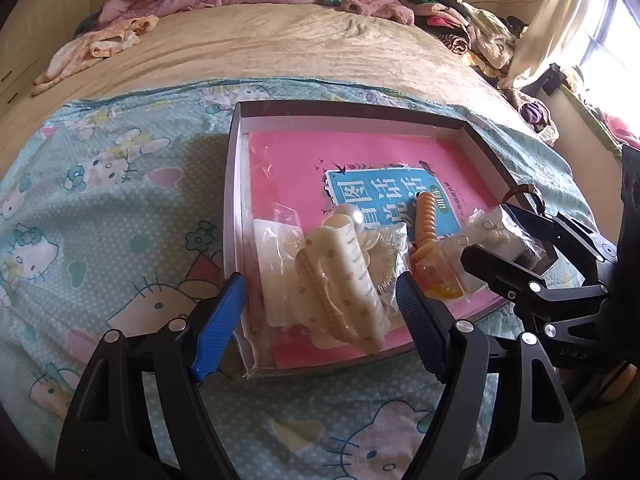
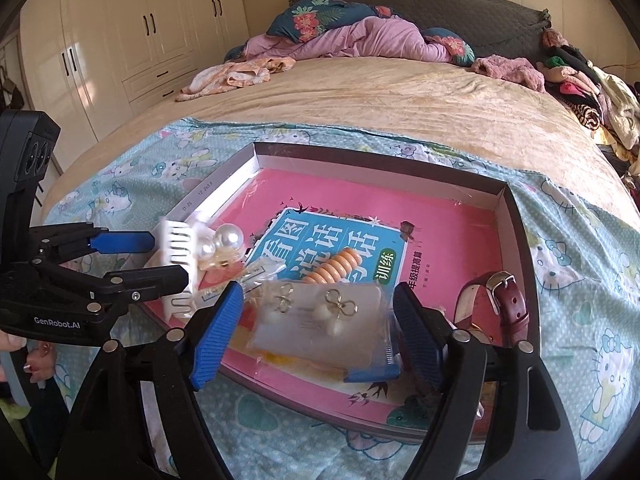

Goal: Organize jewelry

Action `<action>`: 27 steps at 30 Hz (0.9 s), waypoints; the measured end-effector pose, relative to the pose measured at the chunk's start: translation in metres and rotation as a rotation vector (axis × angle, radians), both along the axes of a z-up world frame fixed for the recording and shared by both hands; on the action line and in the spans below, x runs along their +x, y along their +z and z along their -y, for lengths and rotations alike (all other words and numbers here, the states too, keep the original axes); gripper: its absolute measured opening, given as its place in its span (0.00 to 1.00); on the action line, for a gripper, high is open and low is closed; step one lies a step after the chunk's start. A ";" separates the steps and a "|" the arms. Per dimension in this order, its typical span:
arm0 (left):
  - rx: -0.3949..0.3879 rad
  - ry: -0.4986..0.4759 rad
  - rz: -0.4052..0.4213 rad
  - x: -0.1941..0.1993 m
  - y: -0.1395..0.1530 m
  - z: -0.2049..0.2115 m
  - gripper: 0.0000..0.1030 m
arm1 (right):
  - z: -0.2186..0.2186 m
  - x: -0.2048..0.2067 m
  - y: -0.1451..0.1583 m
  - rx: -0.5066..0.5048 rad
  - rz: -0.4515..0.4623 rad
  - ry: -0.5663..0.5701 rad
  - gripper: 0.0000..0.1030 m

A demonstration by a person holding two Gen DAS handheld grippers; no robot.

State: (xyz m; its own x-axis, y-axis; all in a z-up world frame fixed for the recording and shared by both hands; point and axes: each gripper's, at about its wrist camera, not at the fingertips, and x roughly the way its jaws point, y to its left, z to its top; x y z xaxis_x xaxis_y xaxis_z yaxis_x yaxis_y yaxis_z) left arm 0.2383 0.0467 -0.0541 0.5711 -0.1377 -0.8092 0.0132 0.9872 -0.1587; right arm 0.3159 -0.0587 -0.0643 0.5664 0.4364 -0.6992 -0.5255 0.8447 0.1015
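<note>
In shallow box (image 2: 516, 216): hair claw (image 1: 340, 280), earring bag (image 2: 320, 316), watch (image 2: 504, 300); both grippers (image 1: 320, 312) (image 2: 316, 328) spread, pinching nothing.

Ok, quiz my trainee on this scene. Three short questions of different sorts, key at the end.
1. True or false: the watch lies outside the box.
2. The right gripper has between its jaws: A earring bag, B spoon, C key.
3. Fill in: the book lining the box is mostly ___.

Key: 1 false; 2 A; 3 pink.
</note>
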 end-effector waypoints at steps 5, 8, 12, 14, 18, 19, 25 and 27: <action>-0.002 0.003 0.012 -0.004 0.005 0.001 0.74 | 0.008 -0.008 0.011 0.022 0.025 -0.023 0.87; 0.006 0.013 0.028 -0.010 0.012 0.001 0.79 | 0.015 -0.017 0.022 0.033 0.050 -0.031 0.91; 0.005 0.028 0.051 -0.018 0.025 -0.002 0.79 | 0.023 -0.030 0.036 0.042 0.086 -0.043 0.95; 0.006 0.035 0.065 -0.023 0.032 -0.002 0.80 | 0.027 -0.037 0.043 0.047 0.105 -0.046 0.95; 0.018 0.046 0.104 -0.036 0.048 0.001 0.90 | 0.033 -0.052 0.056 0.055 0.141 -0.051 0.95; 0.019 0.047 0.113 -0.040 0.052 0.002 0.90 | 0.034 -0.055 0.059 0.057 0.148 -0.052 0.95; 0.021 0.064 0.144 -0.064 0.066 0.008 0.91 | 0.044 -0.081 0.074 0.068 0.189 -0.058 0.96; 0.024 0.068 0.155 -0.074 0.069 0.010 0.91 | 0.047 -0.091 0.076 0.070 0.196 -0.062 0.96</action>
State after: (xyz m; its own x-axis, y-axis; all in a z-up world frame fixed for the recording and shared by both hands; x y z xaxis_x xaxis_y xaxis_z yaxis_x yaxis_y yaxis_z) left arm 0.1647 0.0366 0.0146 0.6966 -0.0765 -0.7133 -0.0310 0.9902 -0.1365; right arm 0.2253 -0.1059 0.0119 0.7156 0.4403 -0.5422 -0.4886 0.8703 0.0618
